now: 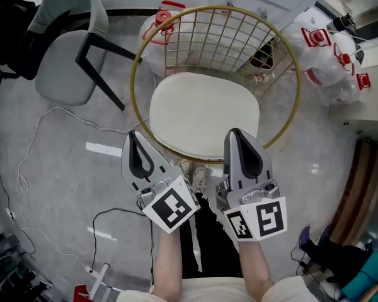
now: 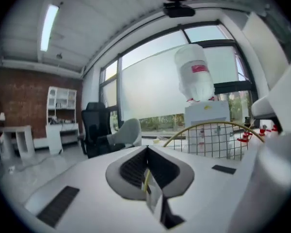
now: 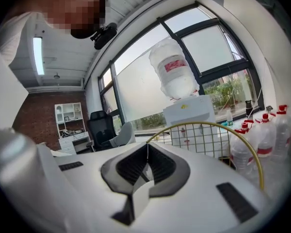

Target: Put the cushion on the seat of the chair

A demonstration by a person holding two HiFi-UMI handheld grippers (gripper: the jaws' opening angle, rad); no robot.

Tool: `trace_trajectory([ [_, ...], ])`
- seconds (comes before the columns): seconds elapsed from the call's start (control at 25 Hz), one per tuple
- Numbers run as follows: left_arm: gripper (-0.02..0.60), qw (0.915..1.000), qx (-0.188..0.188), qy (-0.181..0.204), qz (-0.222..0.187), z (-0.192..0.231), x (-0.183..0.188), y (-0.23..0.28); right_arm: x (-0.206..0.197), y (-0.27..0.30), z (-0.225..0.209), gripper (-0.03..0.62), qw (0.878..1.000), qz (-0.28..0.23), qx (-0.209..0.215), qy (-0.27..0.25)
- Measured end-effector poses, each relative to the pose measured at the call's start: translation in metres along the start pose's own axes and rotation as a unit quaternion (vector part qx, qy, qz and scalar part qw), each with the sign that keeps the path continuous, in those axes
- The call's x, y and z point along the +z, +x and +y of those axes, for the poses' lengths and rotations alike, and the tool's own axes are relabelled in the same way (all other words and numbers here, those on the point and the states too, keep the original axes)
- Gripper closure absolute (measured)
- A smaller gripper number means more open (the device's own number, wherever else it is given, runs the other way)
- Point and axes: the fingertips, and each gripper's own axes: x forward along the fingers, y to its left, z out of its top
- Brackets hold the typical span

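At the bottom of the head view, the person's 2 bare forearms [image 1: 167, 257] reach forward, each carrying a gripper with its marker cube. The left gripper [image 1: 135, 143] has its jaws pressed together with nothing between them, and its own view [image 2: 146, 152] confirms this. The right gripper [image 1: 239, 141] is the same, jaws closed and empty, as its own view [image 3: 147, 148] also shows. The 2 grippers sit side by side and apart. Between them the person's shoes [image 1: 195, 176] stand on the grey floor [image 1: 63, 194].

Just past the jaw tips, the cream cushion [image 1: 205, 113] lies flat on the seat of the chair [image 1: 230, 36], inside its round gold frame. Neither gripper holds it. Behind the cushion rises the chair's gold wire-grid back, which both gripper views show beyond the jaws.

On the floor to the left trails a thin cable [image 1: 25, 168], and further up stands a grey chair [image 1: 63, 68] with black legs. Clear water bottles [image 1: 331, 58] with red handles cluster to the right. Beyond the wire back stands a white water dispenser [image 2: 206, 116] before large windows [image 2: 150, 89].
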Motion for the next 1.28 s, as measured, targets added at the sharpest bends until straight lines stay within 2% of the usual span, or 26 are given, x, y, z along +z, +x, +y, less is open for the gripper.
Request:
trace_trajectory([
  [0.12, 0.566, 0.9975, -0.030, 0.052, -0.038, -0.018, 0.065, -0.008, 0.028, 0.003, 0.000, 0.577, 0.999, 0.005, -0.033, -0.019],
  [0.24, 0.566, 0.9891, -0.091, 0.091, -0.072, -0.039, 0.126, -0.022, 0.063, -0.001, 0.003, 0.577, 0.999, -0.011, -0.047, -0.024],
  [0.28, 0.568, 0.9856, -0.116, 0.090, -0.084, -0.045, 0.145, -0.028, 0.075, -0.004, 0.006, 0.577, 0.998, -0.019, -0.050, -0.022],
  [0.36, 0.568, 0.9789, -0.166, 0.065, -0.100, -0.058, 0.174, -0.040, 0.097, -0.014, 0.012, 0.577, 0.998, -0.028, -0.056, -0.030],
  [0.44, 0.568, 0.9715, -0.207, 0.050, -0.103, -0.070, 0.191, -0.054, 0.117, -0.026, 0.018, 0.577, 0.996, -0.027, -0.056, -0.056],
  [0.56, 0.568, 0.9615, -0.248, 0.060, -0.102, -0.079, 0.211, -0.077, 0.144, -0.050, 0.030, 0.577, 0.994, -0.040, -0.038, -0.096],
  [0.68, 0.568, 0.9517, -0.278, 0.062, -0.114, -0.084, 0.229, -0.099, 0.163, -0.080, 0.032, 0.577, 0.992, -0.066, -0.040, -0.105],
  [0.8, 0.568, 0.9425, -0.301, 0.041, -0.140, -0.090, 0.248, -0.113, 0.168, -0.100, 0.029, 0.577, 0.989, -0.076, -0.054, -0.115],
  [0.96, 0.568, 0.9348, -0.319, 0.025, -0.155, -0.099, 0.260, -0.126, 0.166, -0.120, 0.028, 0.577, 0.987, -0.072, -0.070, -0.129],
  [1.28, 0.568, 0.9181, -0.349, 0.019, -0.188, -0.119, 0.291, -0.138, 0.207, -0.134, 0.025, 0.577, 0.978, -0.115, -0.091, -0.150],
])
